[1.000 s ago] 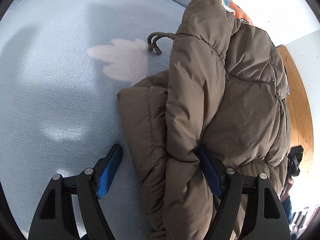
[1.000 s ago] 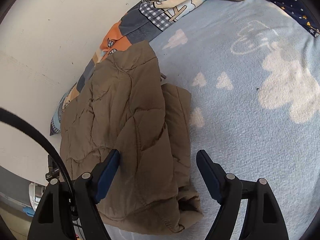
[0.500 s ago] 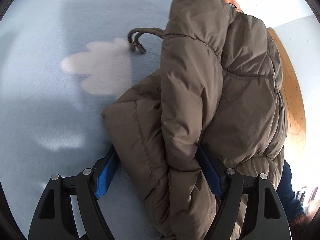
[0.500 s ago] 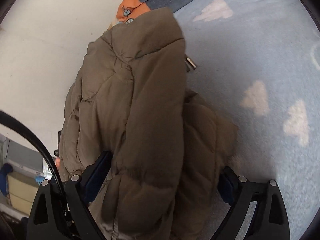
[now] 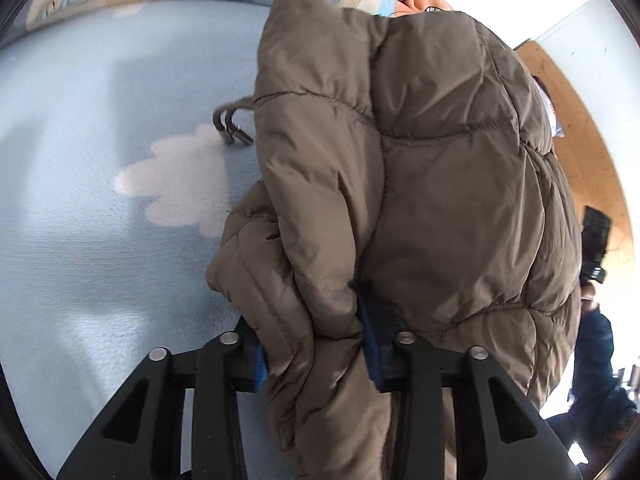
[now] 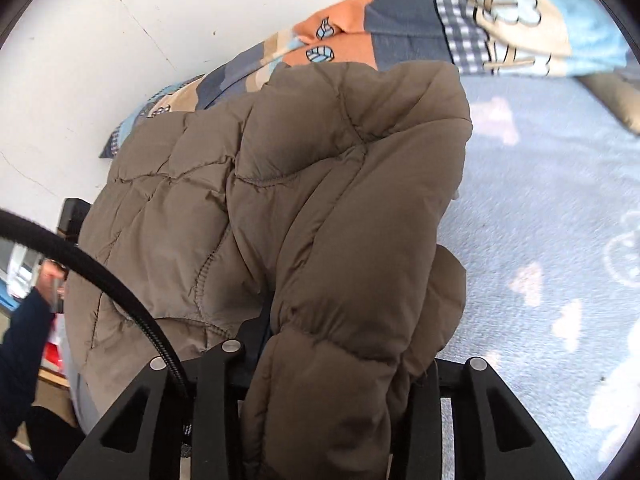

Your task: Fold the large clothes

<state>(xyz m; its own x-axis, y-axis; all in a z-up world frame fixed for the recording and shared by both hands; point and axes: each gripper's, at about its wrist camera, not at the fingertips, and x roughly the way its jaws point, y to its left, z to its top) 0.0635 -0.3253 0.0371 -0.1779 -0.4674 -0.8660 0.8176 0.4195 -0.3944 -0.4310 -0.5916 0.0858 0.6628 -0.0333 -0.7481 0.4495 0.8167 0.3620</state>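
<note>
Pale blue cloud-print blanket (image 5: pixel 88 248) covers the bed; one patchwork quilt (image 6: pixel 400 36) lies along its far edge by the white wall. One brown quilted puffer jacket (image 5: pixel 440 184), folded into a thick bundle, sits near that edge, two drawstring ends (image 5: pixel 236 134) trailing out. Left gripper (image 5: pixel 316 344) and right gripper (image 6: pixel 340 364) are each closing, padded folds pinched between their jaws.
</note>
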